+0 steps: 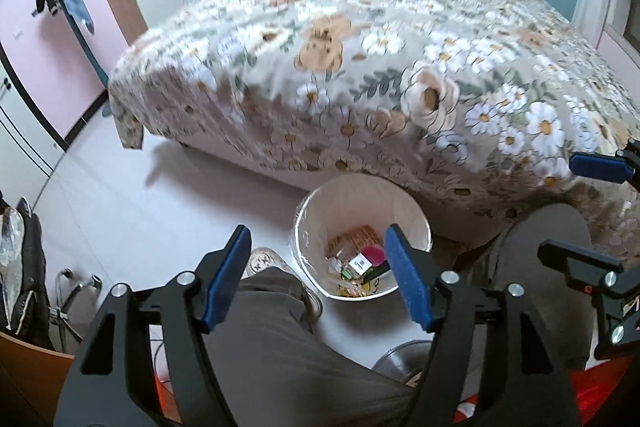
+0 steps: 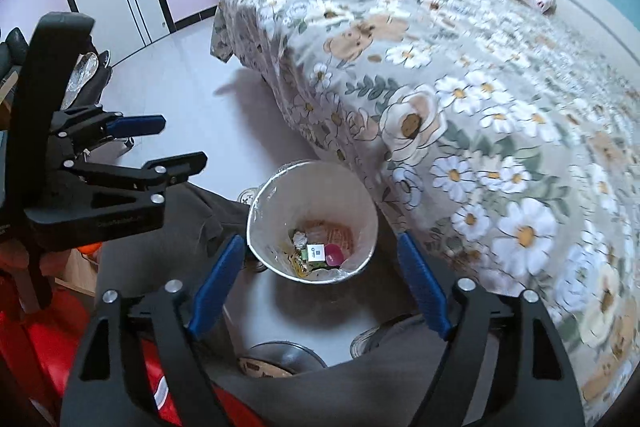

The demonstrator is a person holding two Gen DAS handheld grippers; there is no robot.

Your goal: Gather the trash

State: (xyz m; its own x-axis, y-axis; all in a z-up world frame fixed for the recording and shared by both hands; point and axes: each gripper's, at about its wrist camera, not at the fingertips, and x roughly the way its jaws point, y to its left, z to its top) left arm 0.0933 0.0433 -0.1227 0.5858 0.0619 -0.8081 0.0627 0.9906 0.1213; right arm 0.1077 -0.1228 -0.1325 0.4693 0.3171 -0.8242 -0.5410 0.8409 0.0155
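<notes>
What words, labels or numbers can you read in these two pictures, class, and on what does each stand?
None can be read.
Small white box in the trash bin: a dark square mark, too small to read.
Left gripper body: a faint embossed line, too blurred to read.
Wrappers in the bin: print too small.

white bin (image 1: 362,203) | upright on floor beside bed | trash (image 1: 362,261) inside
</notes>
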